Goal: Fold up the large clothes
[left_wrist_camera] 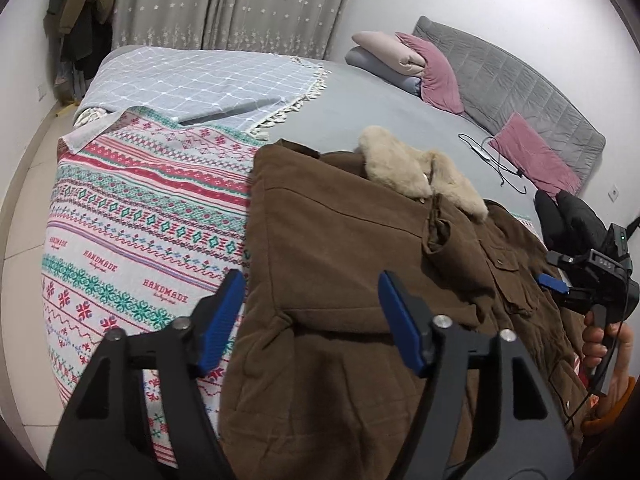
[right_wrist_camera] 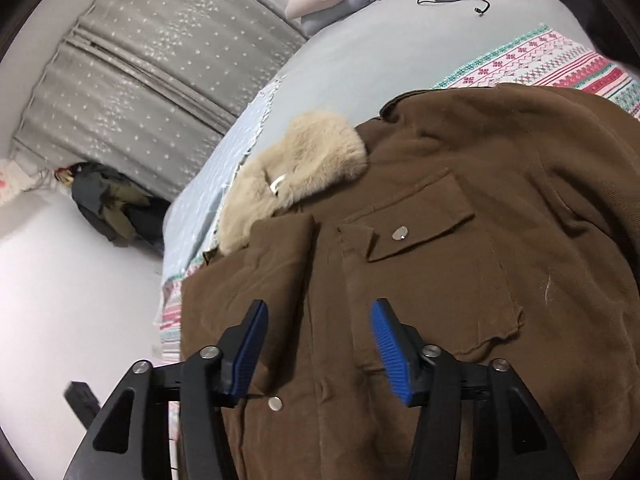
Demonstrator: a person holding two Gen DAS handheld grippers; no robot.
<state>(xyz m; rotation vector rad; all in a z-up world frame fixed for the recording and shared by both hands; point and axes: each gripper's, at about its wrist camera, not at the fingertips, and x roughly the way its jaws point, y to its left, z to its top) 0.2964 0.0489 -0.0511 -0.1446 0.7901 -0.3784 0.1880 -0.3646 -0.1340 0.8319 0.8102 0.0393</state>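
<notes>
A large brown coat (left_wrist_camera: 340, 240) with a beige fur collar (left_wrist_camera: 404, 164) lies spread on a patterned blanket (left_wrist_camera: 140, 208) on the bed. My left gripper (left_wrist_camera: 312, 312) hovers open over the coat's left edge, one blue pad above the blanket and the other above the brown cloth. In the right wrist view the coat (right_wrist_camera: 460, 240) fills the frame, front side up with a snap pocket, the fur collar (right_wrist_camera: 304, 160) behind it. My right gripper (right_wrist_camera: 320, 344) is open above the coat's front placket, nothing pinched. The right gripper (left_wrist_camera: 558, 288) also shows at the coat's right side, held by a hand (left_wrist_camera: 596, 340).
A grey checked throw (left_wrist_camera: 192, 80) covers the far left of the bed (left_wrist_camera: 360, 112). Pink and grey pillows (left_wrist_camera: 436, 72) lean on the grey headboard (left_wrist_camera: 520, 88). A black cable (left_wrist_camera: 492, 156) and a black garment (left_wrist_camera: 568, 216) lie to the right. Clothes (left_wrist_camera: 80, 20) hang in the corner.
</notes>
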